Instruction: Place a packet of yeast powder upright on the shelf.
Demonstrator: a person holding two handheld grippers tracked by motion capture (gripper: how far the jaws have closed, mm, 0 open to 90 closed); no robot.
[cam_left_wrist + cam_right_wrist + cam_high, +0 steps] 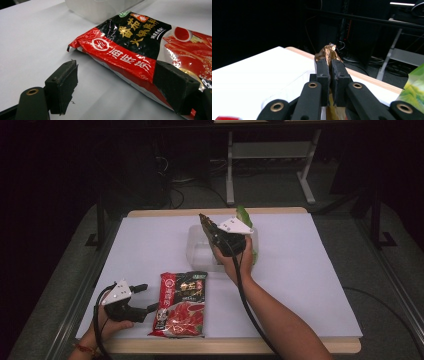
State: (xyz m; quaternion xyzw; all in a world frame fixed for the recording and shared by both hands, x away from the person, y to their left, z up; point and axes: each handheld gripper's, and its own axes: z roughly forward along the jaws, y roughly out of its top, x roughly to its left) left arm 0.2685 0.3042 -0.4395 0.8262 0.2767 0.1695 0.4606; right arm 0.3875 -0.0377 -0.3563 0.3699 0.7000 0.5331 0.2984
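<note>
A white table [310, 285] stands in a dark room with metal frames behind it. The right gripper [330, 65] is pinching a crinkly brown packet [327, 53] tight between its jaws and holds it up over the clear box [200, 251] near the far edge of the table, likely so it can drop in beside the green packet [244, 214]. The left gripper [145, 296] rests with jaws spread wide by the near left corner, one jaw at the edge of the red soup bag [130, 53], maybe ready to take it next.
</note>
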